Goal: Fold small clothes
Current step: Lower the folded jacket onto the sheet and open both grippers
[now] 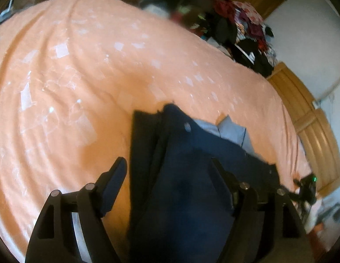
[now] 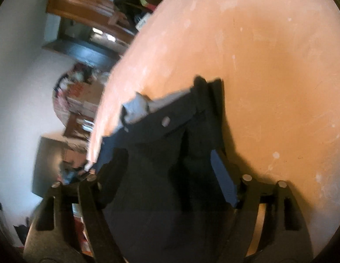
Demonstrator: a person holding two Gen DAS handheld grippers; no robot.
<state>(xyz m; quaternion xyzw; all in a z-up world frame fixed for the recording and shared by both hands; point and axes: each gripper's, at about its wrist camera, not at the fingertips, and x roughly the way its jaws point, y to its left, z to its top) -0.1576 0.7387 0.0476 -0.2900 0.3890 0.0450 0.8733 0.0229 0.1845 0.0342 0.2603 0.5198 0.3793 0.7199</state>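
A dark navy pair of small shorts (image 1: 181, 175) with a metal button (image 1: 187, 127) lies on the peach bedsheet (image 1: 82, 76); its pale blue pocket lining (image 1: 231, 129) shows at the waist. My left gripper (image 1: 167, 166) is open just over the shorts, with the left finger over the sheet and the right finger over the cloth. In the right wrist view the same shorts (image 2: 170, 186) fill the space between the wide-apart fingers of my open right gripper (image 2: 167, 160). The button (image 2: 165, 121) and lining (image 2: 137, 107) sit ahead of it. Neither gripper pinches cloth.
A heap of dark and red clothes (image 1: 242, 28) sits at the bed's far edge by a wooden headboard (image 1: 306, 118). A black device with a green light (image 1: 308, 186) is at the right bed edge. Wooden furniture (image 2: 86, 2) and clutter (image 2: 77, 100) lie beyond the bed's left side.
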